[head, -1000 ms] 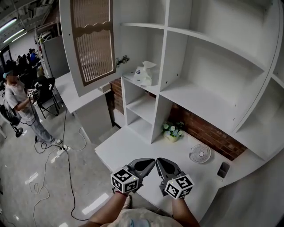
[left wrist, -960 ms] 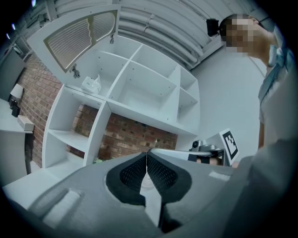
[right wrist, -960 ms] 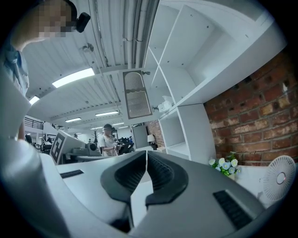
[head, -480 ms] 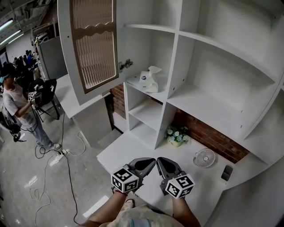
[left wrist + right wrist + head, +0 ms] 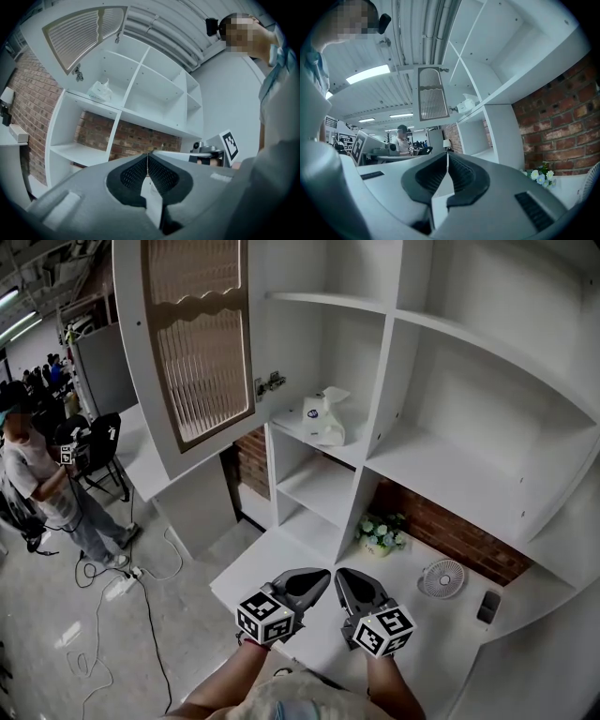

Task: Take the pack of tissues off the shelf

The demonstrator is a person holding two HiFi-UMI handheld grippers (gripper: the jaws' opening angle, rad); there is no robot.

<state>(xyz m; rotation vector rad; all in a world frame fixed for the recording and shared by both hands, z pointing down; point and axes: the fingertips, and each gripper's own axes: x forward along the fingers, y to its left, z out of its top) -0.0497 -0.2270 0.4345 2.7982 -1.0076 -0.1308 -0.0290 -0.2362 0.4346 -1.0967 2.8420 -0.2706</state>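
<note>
At the bottom middle of the head view, the left claw (image 5: 319, 577) and the right claw (image 5: 345, 579) sit side by side with their tips close together. Both point out level over the near edge of the white tabletop (image 5: 251, 570). In the left gripper view the left claw (image 5: 148, 154) is clenched tight, its two jaws pressed flat on each other with nothing between them. In the right gripper view the right claw (image 5: 447, 153) is clenched too, and it is empty as well.

Past the claws, toward the middle right of the head view, a small pot of flowers (image 5: 382, 532) stands on the tabletop against the brick wall (image 5: 450, 526). A little white fan (image 5: 443, 577) lies to the right of it, and a dark flat thing (image 5: 488, 606) lies further right.

Higher up, just above the middle of the head view, the pack of tissues (image 5: 325, 418) stands on a white shelf (image 5: 289, 420), well apart from both claws. A white tissue sticks up out of its top. It also shows small in the upper left of the left gripper view (image 5: 100, 90) and near the middle of the right gripper view (image 5: 468, 105).

The cupboard door (image 5: 197, 343) with slats hangs open at the upper left. Far left, a person (image 5: 37, 484) stands on the grey floor, with cables (image 5: 141, 587) lying near.
</note>
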